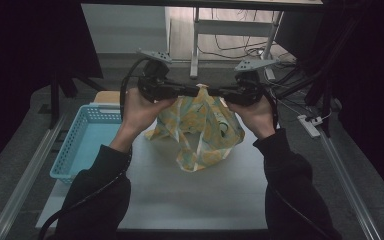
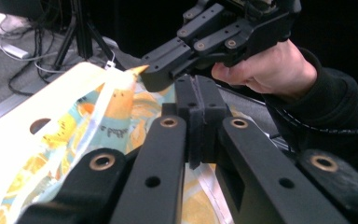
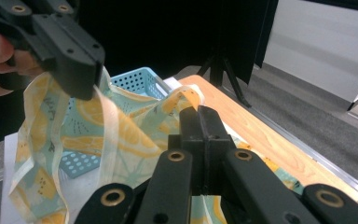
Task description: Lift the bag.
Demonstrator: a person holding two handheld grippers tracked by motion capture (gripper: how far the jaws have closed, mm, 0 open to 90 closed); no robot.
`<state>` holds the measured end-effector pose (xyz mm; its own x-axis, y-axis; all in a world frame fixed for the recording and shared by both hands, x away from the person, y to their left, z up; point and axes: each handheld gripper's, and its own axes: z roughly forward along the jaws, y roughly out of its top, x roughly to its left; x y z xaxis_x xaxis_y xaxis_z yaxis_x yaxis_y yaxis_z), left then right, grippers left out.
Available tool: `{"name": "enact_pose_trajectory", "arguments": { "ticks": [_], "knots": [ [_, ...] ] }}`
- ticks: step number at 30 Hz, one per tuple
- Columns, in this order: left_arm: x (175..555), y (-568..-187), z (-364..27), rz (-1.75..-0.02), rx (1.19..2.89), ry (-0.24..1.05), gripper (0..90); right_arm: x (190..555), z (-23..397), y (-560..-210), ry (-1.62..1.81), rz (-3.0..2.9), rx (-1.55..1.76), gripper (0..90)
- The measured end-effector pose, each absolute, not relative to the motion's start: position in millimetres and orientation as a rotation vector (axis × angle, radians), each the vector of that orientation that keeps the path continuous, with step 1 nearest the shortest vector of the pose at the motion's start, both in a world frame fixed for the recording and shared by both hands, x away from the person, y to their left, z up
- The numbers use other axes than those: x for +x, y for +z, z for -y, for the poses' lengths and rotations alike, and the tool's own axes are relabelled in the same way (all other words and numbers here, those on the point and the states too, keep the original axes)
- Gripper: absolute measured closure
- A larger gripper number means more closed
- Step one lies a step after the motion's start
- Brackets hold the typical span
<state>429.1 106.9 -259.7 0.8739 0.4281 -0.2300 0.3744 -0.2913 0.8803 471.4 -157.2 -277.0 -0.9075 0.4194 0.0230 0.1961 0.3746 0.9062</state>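
Black claws (image 1: 200, 92) with brass-coloured rivets, grey three-cornered top plates, trailing black cables, dark sleeves (image 1: 97, 192)

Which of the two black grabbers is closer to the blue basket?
The left gripper, on the left in the high view. The blue basket sits just below and beside it, while the right gripper pinches the yellow patterned bag farther from the basket.

A yellow-and-teal patterned bag (image 1: 200, 130) is being held up over the white table (image 1: 180, 200) by the left gripper (image 1: 192, 91) and right gripper (image 1: 215, 92), jaws clamped on its upper edge. A blue basket (image 1: 82, 145) is being kept at left.
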Motion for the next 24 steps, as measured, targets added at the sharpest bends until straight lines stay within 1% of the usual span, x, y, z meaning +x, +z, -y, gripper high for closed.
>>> {"name": "enact_pose_trajectory", "arguments": {
  "ticks": [17, 20, 24],
  "knots": [
    [430.8, -218.7, -117.6, -0.593, 1.832, 0.138, 90.0, 463.3, 158.1, -233.4, 1.586, -2.342, 0.499, 90.0],
    [431.8, -219.0, -116.4, -0.612, 1.85, 0.166, 90.0, 462.6, 154.9, -230.9, 1.586, -2.341, 0.489, 90.0],
    [435.3, -228.0, -114.4, -0.637, 1.88, 0.202, 90.0, 463.4, 149.9, -238.6, 1.573, -2.36, 0.488, 90.0]
  ]
}}
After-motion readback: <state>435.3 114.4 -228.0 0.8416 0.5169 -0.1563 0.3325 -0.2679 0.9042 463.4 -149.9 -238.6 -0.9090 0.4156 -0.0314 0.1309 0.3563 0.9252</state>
